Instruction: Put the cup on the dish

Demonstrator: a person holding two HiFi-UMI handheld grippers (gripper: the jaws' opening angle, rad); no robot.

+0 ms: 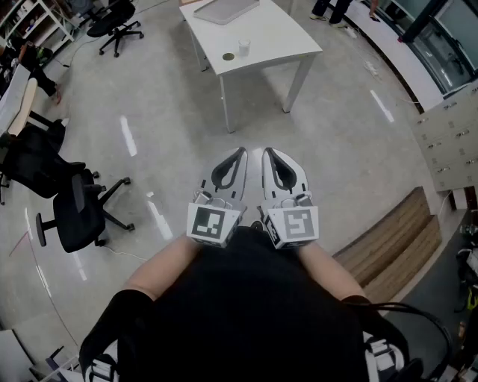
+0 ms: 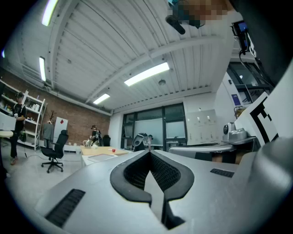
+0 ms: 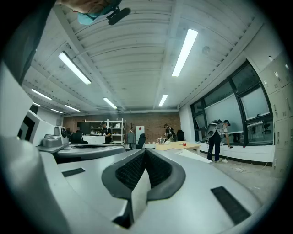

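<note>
Far ahead in the head view stands a white table [image 1: 261, 46]. On it a small clear cup [image 1: 243, 48] sits beside a little round dish [image 1: 228, 56], the two apart. Both grippers are held side by side close to the person's body, level and well short of the table. The left gripper [image 1: 240, 152] [image 2: 149, 152] has its tips together with nothing between them. The right gripper [image 1: 267, 152] [image 3: 145, 151] is likewise shut and holds nothing. Neither gripper view shows the cup or dish.
A flat grey tray [image 1: 226, 9] lies at the table's far end. Black office chairs [image 1: 75, 209] [image 1: 116, 22] stand to the left. Wooden steps [image 1: 396, 239] and lockers [image 1: 452, 142] are on the right. Bare floor lies between me and the table; people stand in the background.
</note>
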